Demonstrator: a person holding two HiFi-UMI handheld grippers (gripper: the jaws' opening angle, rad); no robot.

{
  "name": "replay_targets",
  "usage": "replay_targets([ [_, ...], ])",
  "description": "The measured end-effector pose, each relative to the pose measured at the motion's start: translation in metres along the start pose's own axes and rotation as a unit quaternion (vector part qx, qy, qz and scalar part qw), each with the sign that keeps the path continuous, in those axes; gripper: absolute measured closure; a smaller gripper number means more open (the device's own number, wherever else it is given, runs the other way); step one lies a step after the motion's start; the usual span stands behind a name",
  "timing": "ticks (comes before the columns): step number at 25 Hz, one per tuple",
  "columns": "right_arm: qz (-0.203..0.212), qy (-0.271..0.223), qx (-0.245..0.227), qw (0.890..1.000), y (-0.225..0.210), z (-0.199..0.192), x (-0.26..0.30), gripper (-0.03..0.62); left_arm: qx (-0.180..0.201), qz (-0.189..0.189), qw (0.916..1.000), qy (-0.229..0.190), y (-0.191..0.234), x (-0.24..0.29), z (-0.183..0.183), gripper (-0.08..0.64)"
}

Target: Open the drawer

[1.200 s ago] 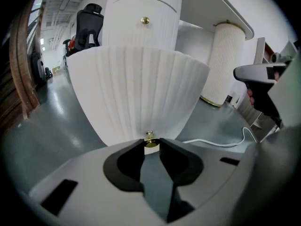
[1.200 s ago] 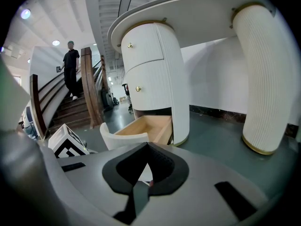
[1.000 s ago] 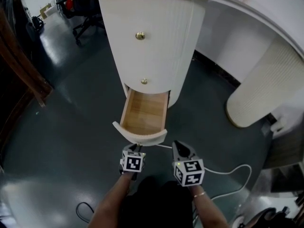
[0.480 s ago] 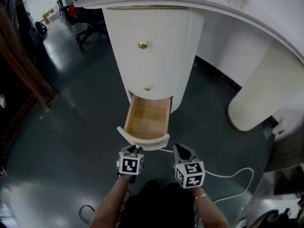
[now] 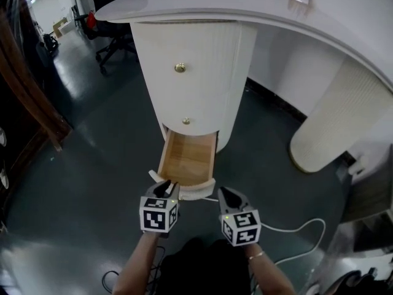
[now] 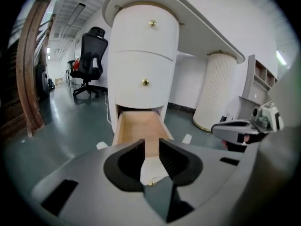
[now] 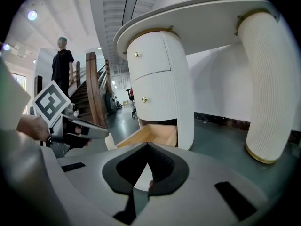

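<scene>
**Bottom drawer already out, both grippers empty**

The drawer (image 5: 186,158), lowest in the white cabinet (image 5: 196,72) under the bench (image 5: 264,8), is pulled well out. It looks like a stiff, fairly light wooden box. The small brass knob (image 6: 151,182) on its front is the natural hold, though probably slippery. The left gripper (image 5: 167,188) hovers near that front, fingers (image 6: 174,159) partly apart on nothing. The right gripper (image 5: 226,194) has its tips together, empty.

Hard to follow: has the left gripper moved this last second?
Yes, upward: the left gripper now overlaps the drawer front at its left end, no longer below it.
</scene>
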State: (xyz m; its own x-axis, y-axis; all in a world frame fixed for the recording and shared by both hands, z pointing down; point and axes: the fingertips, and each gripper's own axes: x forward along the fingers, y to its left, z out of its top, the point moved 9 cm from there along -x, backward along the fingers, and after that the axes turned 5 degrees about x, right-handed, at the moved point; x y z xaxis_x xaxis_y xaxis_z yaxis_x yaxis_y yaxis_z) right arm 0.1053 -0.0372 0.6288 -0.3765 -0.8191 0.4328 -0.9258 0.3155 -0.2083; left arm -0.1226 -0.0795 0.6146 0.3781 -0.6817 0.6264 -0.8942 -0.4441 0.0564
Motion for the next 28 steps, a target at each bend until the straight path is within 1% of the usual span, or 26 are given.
replay_targets([
  [3, -0.005, -0.010, 0.002, 1.000, -0.003, 0.008, -0.005, 0.589, 0.010, -0.001, 0.9991, -0.042, -0.005, -0.011, 0.025, 0.481],
  [7, -0.003, -0.035, -0.004, 0.999, -0.006, 0.020, -0.010, 0.589, 0.021, -0.006, 0.9953, -0.095, -0.012, -0.023, 0.048, 0.488],
  [10, -0.002, -0.051, -0.010, 0.999, -0.010, 0.029, -0.013, 0.589, 0.035, -0.011, 0.9920, -0.121, -0.018, -0.029, 0.059, 0.490],
  [13, -0.005, -0.056, -0.002, 0.998, -0.009, 0.041, -0.018, 0.589, 0.038, -0.006, 0.9893, -0.141, -0.020, -0.036, 0.064, 0.518],
  [17, -0.002, -0.081, -0.007, 0.997, -0.007, 0.061, -0.025, 0.589, 0.037, 0.005, 0.9873, -0.155, -0.017, -0.041, 0.067, 0.546],
  [20, -0.003, -0.095, -0.010, 0.995, -0.005, 0.069, -0.029, 0.589, 0.030, 0.010, 0.9869, -0.158, -0.014, -0.044, 0.065, 0.549],
  [25, -0.002, -0.101, -0.019, 0.995, -0.005, 0.072, -0.031, 0.591, 0.023, 0.011, 0.9867, -0.160, -0.013, -0.046, 0.060, 0.549],
  [28, 0.000, -0.104, -0.016, 0.994, -0.005, 0.072, -0.032, 0.591, 0.021, 0.011, 0.9874, -0.156, -0.012, -0.044, 0.057, 0.549],
])
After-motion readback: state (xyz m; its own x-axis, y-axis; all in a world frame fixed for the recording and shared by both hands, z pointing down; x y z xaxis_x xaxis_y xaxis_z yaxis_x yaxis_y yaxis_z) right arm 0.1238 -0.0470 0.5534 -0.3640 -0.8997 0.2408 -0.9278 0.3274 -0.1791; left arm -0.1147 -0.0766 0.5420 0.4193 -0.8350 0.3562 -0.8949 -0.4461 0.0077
